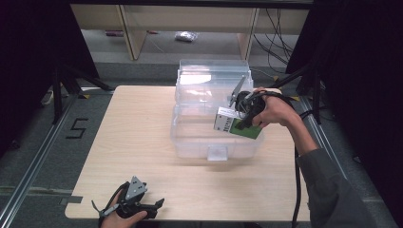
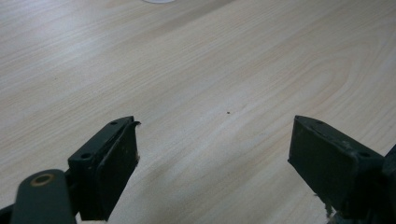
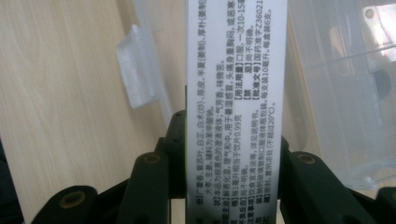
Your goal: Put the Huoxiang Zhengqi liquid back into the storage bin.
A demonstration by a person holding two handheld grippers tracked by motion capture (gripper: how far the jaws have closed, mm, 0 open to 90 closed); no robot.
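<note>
- The light wood-grain tabletop (image 1: pixel 142 142) took up most of the high view, with a black number five marked on the floor off its left edge
- On the far half sat a big clear plastic storage bin (image 1: pixel 190 137) with its see-through lid (image 1: pixel 214 71) flipped up at the back and a little clear latch tab (image 1: pixel 218 153) on the near wall
- Right hand (image 1: pixel 275 110) was up over the bin's right side, holding the right gripper (image 1: pixel 244 116)
- That one was clamped on a flat green-and-white cardboard medicine box (image 1: pixel 237 126), which hung tilted over the bin's right front corner, above the rim, not resting on anything as far as I could tell
- The right gripper view showed the box's white printed side (image 3: pixel 233 93) standing up between both black jaws, pads tight against its edges
- Left gripper (image 1: pixel 159 204) lay low at the near edge of the table in the left hand (image 1: pixel 124 219), well away from the bin
- Its jaws stood wide apart with only bare wood between them
</note>
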